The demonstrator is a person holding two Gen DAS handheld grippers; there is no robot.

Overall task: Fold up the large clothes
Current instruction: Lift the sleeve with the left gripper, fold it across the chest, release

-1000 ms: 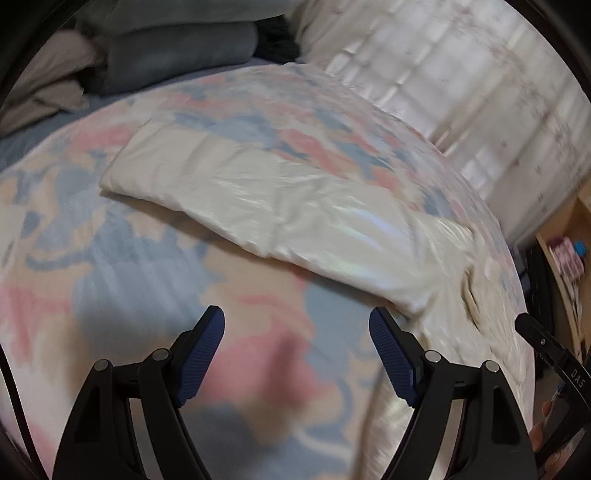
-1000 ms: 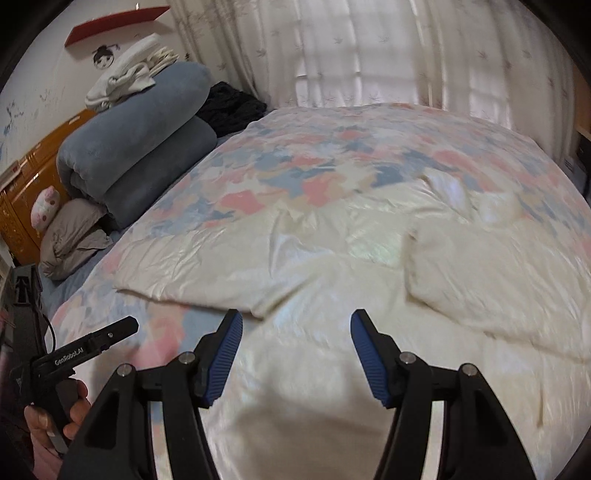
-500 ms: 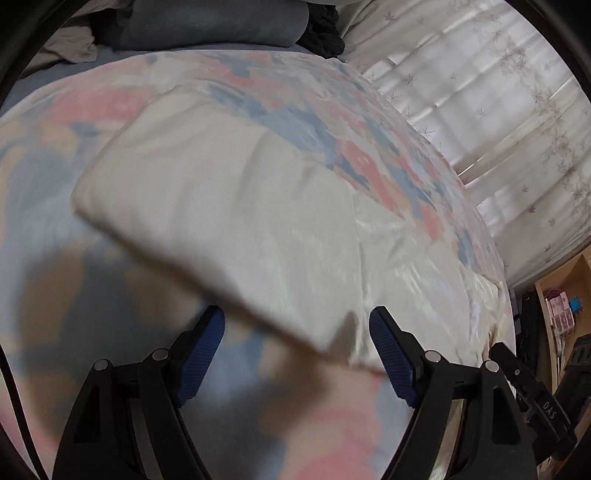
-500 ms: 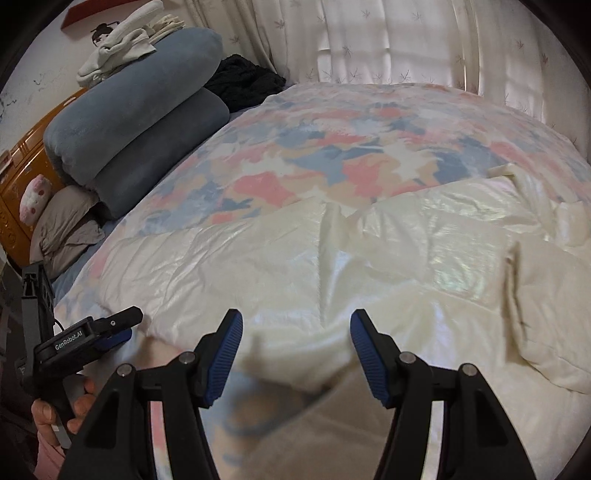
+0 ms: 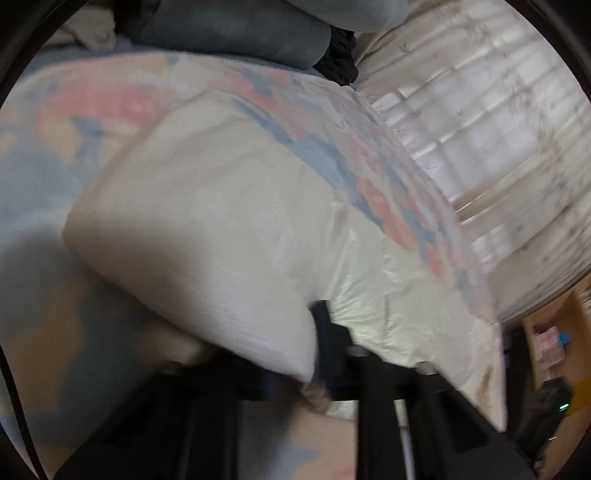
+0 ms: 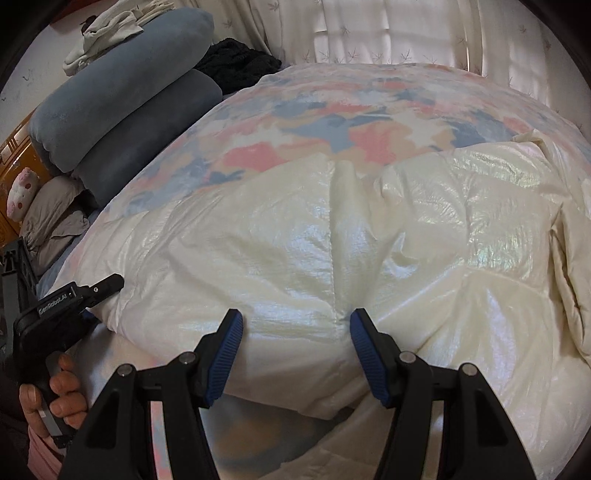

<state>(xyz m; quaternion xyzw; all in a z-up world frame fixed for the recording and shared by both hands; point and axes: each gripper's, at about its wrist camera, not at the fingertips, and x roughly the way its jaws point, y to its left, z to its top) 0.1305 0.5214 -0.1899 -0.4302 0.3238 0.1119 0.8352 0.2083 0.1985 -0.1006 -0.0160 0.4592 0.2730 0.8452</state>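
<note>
A shiny cream puffy coat point(image 6: 332, 251) lies spread on the bed, its near edge folded. My right gripper point(image 6: 295, 341) is open, its blue pads point(image 6: 369, 354) on either side of the coat's near edge. In the blurred left wrist view the coat's point(image 5: 229, 229) near edge lies over my left gripper point(image 5: 299, 365); one dark finger point(image 5: 325, 332) shows against the fabric, the other is hidden under it. The left gripper also shows in the right wrist view point(image 6: 70, 295) at the coat's left edge.
A pastel patterned bedspread point(image 6: 332, 122) covers the bed. Rolled blue-grey blankets point(image 6: 122, 110), a black garment point(image 6: 240, 62) and a grey pillow point(image 6: 51, 214) lie at the head. Curtains point(image 6: 406, 29) hang behind. A wooden shelf point(image 5: 554, 343) stands past the bed's far edge.
Both grippers moved forward to the coat's near edge. The right pads now flank the edge. The left gripper's fingers have come much closer together, on the coat's edge.
</note>
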